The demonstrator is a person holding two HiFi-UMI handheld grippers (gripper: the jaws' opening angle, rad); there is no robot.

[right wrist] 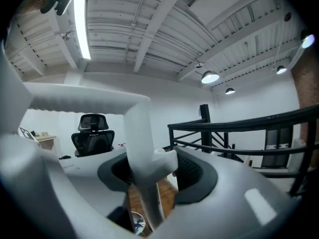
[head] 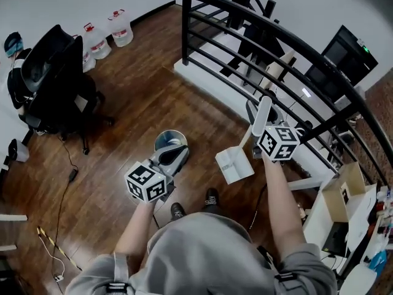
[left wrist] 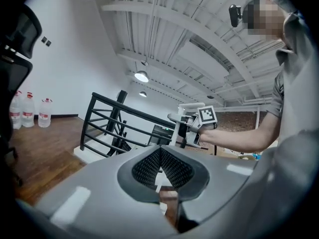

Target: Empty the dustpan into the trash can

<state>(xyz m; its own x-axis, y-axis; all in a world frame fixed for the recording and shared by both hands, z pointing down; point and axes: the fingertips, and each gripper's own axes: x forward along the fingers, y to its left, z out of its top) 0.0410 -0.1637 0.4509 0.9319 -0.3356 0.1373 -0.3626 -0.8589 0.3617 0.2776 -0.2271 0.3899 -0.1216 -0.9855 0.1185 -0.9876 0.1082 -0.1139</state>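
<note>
White plastic dustpan (head: 234,165) hangs from your right claw (right wrist: 152,171), gripped by its handle; your left claw (left wrist: 160,153) is clenched, empty.

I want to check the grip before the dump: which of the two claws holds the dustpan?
The right claw: its jaws clamp the handle of the white dustpan. The left claw is shut on nothing.

One dustpan (head: 234,165), one trash can (head: 164,138), one office chair (head: 54,78), one black railing (head: 288,42), three water bottles (head: 121,27), two shoes (head: 211,196), and two tools: a left hand-held gripper (head: 174,155) and a right hand-held gripper (head: 262,111).
</note>
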